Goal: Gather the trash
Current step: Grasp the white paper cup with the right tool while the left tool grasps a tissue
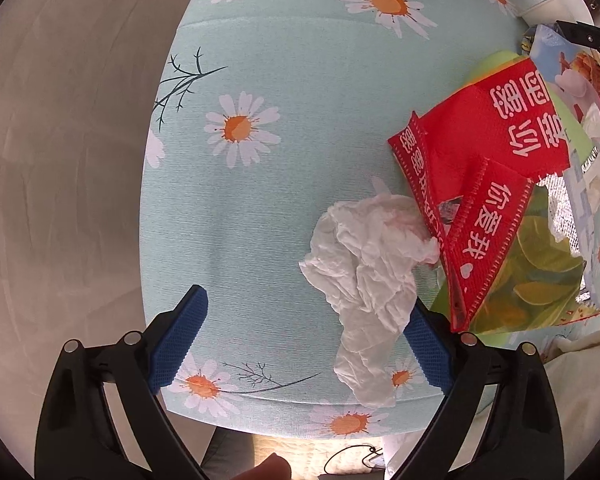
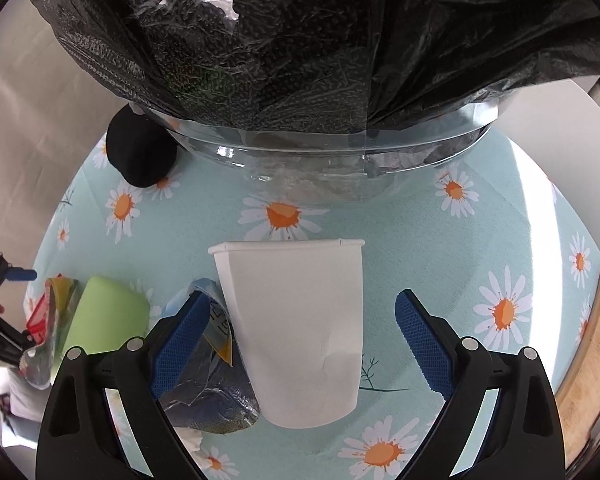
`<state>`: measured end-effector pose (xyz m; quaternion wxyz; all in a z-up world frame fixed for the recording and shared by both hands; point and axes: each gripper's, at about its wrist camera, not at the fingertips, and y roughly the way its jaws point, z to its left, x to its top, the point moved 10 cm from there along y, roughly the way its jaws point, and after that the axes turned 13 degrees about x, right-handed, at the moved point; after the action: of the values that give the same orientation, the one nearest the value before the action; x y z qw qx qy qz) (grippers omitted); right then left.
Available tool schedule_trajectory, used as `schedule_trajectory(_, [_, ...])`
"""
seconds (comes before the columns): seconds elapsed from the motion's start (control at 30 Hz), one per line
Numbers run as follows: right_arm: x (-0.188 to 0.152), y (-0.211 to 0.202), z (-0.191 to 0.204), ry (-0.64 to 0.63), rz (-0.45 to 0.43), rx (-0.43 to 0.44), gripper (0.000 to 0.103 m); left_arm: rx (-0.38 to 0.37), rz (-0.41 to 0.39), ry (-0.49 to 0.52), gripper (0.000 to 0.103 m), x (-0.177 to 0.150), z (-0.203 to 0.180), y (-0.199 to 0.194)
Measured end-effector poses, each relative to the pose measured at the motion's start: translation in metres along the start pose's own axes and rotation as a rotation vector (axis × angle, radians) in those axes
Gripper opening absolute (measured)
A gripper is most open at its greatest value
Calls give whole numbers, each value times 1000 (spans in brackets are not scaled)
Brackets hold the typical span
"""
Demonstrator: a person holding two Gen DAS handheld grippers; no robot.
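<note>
A crumpled white tissue (image 1: 364,272) lies on the daisy tablecloth (image 1: 284,92). My left gripper (image 1: 304,344) points down over it and is open. The tissue's lower end sits between the blue fingers and brushes the right pad (image 1: 428,348). A red printed bag (image 1: 480,152) and a green-yellow wrapper (image 1: 540,280) lie to its right. In the right wrist view a white paper cup (image 2: 296,328) appears to lie on its side, rim toward the bin. My right gripper (image 2: 300,344) is open around it, both pads apart from its sides.
A clear bin (image 2: 340,148) lined with a black bag (image 2: 300,48) stands behind the cup. A black lump (image 2: 140,152) sits at its left. A silver-blue wrapper (image 2: 208,392) and a pale green pack (image 2: 104,316) lie left of the cup. A wooden board (image 2: 588,340) borders the right.
</note>
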<state>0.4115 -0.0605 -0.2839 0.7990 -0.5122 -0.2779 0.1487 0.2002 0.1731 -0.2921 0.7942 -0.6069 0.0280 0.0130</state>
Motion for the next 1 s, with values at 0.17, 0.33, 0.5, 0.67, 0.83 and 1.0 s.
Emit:
schedule_trajectory(0.17, [2, 6, 3, 31, 0, 68, 67, -37, 3, -20, 66, 8, 0, -2])
schedule_trajectory(0.33, [-2, 4, 9, 17, -3, 104, 65, -22, -26, 3, 12, 11, 1, -9])
schedule_trajectory(0.5, [-9, -11, 5, 45, -34, 95, 65, -5, -30, 19, 10, 8, 2, -10])
schedule_trajectory(0.67, [-19, -33, 3, 59, -66, 68, 65, 28, -65, 18, 9, 1, -4, -29])
schedule_trajectory(0.83, [-34, -52, -2, 74, -95, 40, 65, 54, -110, -17, 9, -4, 4, -46])
schedule_trajectory(1.0, [-50, -67, -1, 89, -126, 33, 65, 74, -161, -38, 9, -12, 9, -68])
